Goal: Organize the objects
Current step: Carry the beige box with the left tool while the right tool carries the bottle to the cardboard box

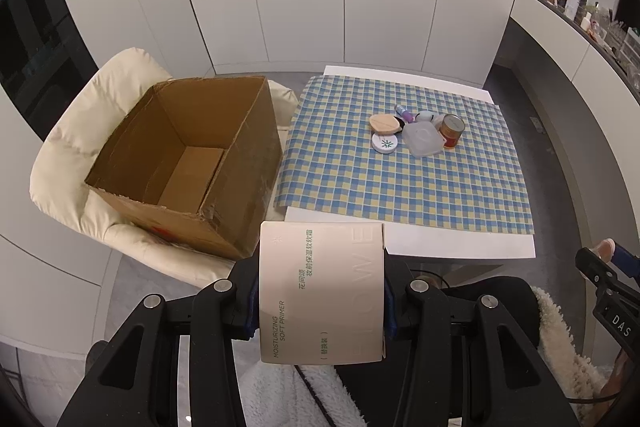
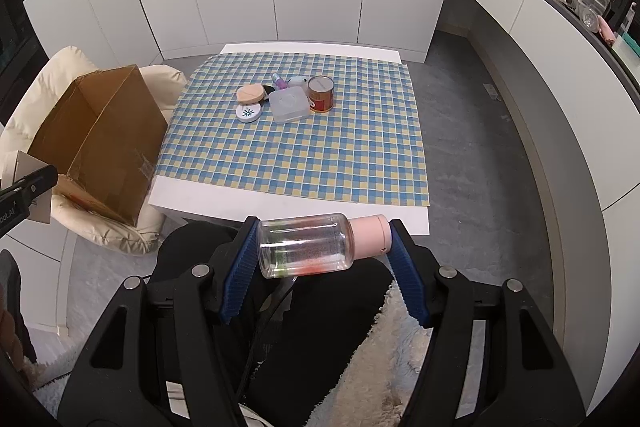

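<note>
- The white table [image 2: 224, 201] with its blue-and-yellow checked cloth [image 2: 320, 155] is my landmark; both my grippers hang off its near edge, over my lap.
- The open cardboard box [image 1: 188, 155] sits on a cream cushioned chair [image 1: 72, 147] just beside the table's left side. From my left wrist I see down to its bare floor; from my right wrist only its outer walls show.
- My left gripper [image 1: 322, 303] is clamped on a beige primer carton [image 1: 320, 291], pads pressing its two long sides. The carton stands in front of the table's near left corner and hides it. Its embossed lettering is too faint to read in full.
- My right gripper [image 2: 324, 247] grips a clear bottle with a pink cap [image 2: 316, 245] end to end, lying crosswise just short of the table's near edge. Something red and green shows inside; I cannot tell what.
- Toward the table's far side a small cluster remains: a red can [image 2: 320, 94], a frosted plastic case [image 2: 289, 103], a white round jar [image 2: 248, 113] and a peach powder puff [image 2: 250, 94].
- Behind these lie a purple item [image 2: 279, 80] and a pale rounded one [image 2: 298, 81], partly hidden and too small to name.
</note>
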The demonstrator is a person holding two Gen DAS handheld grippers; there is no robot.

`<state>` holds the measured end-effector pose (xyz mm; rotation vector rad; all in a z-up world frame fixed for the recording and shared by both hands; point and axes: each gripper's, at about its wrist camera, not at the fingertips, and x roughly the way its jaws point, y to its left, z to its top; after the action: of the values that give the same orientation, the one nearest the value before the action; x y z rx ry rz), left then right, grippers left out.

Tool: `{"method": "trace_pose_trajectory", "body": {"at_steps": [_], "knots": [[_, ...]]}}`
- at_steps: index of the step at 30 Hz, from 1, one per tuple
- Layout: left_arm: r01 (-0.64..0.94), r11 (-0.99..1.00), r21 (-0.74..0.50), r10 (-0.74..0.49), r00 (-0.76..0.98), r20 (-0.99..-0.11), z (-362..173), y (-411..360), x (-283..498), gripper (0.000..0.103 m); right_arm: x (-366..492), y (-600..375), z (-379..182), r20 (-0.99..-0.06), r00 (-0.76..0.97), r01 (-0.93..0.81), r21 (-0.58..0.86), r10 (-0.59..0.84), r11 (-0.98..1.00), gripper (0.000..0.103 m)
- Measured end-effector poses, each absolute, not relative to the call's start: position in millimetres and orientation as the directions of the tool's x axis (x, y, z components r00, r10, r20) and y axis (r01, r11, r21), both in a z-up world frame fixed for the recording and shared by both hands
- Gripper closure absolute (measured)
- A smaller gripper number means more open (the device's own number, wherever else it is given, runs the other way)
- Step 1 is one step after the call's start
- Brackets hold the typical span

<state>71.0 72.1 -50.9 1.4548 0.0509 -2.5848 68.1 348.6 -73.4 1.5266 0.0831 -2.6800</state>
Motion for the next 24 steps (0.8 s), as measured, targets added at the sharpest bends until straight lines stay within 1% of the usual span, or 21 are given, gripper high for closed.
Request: {"method": "trace_pose_trajectory", "body": {"at_steps": [13,18,24], "knots": [[0.216,-0.976,0.022,-0.130,-0.501,-0.856,-55,51,72,0.058,66,335,-79,-0.866,-0.499,0.105,-0.035,-0.023,-0.994,0.037],[0.246,-0.969,0.024,-0.147,-0.495,-0.856,-57,38,80,0.058,64,322,-82,-0.870,-0.492,0.139,-0.035,-0.038,-0.990,0.037],[0.326,-0.945,0.029,-0.193,-0.482,-0.854,-58,8,96,0.058,60,288,-82,-0.869,-0.487,0.220,-0.030,-0.083,-0.975,0.037]]}}
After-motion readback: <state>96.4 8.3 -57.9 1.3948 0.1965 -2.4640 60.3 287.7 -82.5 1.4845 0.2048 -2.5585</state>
